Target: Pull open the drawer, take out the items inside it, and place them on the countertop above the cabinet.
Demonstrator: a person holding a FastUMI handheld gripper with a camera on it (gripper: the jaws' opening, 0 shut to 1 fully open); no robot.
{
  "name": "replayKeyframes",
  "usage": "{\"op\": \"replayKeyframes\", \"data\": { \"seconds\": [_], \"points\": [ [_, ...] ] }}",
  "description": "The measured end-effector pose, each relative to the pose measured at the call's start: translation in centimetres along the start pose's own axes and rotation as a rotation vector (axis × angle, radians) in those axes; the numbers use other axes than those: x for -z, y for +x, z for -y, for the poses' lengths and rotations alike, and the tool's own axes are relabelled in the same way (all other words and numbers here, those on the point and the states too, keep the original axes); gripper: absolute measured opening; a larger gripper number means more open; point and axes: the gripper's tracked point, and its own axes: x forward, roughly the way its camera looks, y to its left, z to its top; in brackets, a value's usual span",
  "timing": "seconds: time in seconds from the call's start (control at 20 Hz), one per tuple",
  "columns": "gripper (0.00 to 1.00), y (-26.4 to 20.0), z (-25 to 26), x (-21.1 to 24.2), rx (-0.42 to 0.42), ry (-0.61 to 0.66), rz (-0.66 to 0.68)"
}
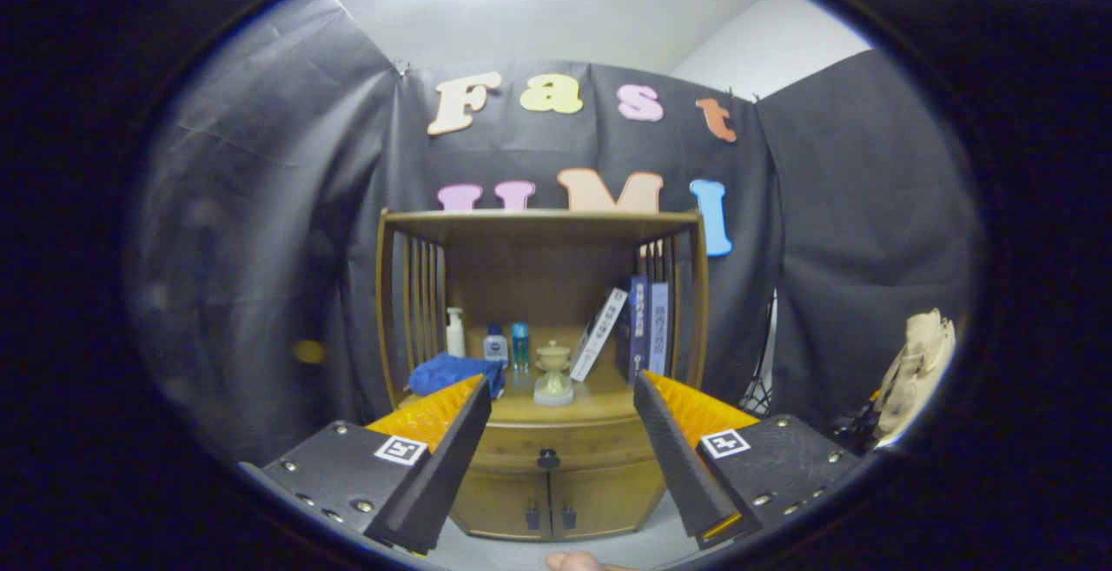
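The gripper (pixel 556 441) hangs in front of a wooden cabinet (pixel 543 484) at the centre of the frame, its jaws spread wide and holding nothing. Between the fingers (pixel 452 458), lower centre, sits the closed drawer (pixel 521 445) with its dark knob (pixel 548 458); two small doors (pixel 552 501) lie below it. On the table above stand a blue cloth (pixel 452 373), three bottles (pixel 495 345), a pale vase (pixel 553 375) and leaning books (pixel 638 328).
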Motion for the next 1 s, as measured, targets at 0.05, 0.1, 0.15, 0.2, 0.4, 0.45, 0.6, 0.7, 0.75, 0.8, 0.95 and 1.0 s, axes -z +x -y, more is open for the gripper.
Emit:
{"op": "replayKeyframes", "data": {
  "seconds": [0.05, 0.1, 0.15, 0.2, 0.4, 0.45, 0.6, 0.7, 0.75, 0.8, 0.95, 1.0],
  "points": [
    [0.99, -0.6, 0.2, -1.3, 0.003, 0.009, 0.018],
    [0.99, -1.2, 0.2, -2.6, 0.006, 0.021, 0.032],
    [0.99, -1.7, 0.5, -3.5, 0.011, 0.030, 0.040],
    [0.99, -2.2, 0.9, -4.2, 0.017, 0.036, 0.043],
    [0.99, -3.9, 1.8, -4.8, 0.020, 0.024, 0.062],
    [0.99, -4.0, 2.0, -4.3, 0.019, 0.019, 0.063],
    [0.99, -4.1, 2.4, -1.9, 0.026, 0.009, 0.029],
    [0.99, -4.0, 1.9, -1.2, 0.011, 0.014, 0.003],
    [0.99, -3.9, 1.8, -1.1, 0.009, 0.015, 0.000],
    [0.99, -3.9, 1.7, -1.2, 0.007, 0.018, 0.002],
    [0.99, -4.1, 1.3, -2.0, -0.001, 0.029, 0.022],
    [0.99, -4.2, 1.2, -2.2, -0.003, 0.031, 0.024]
  ]
}}
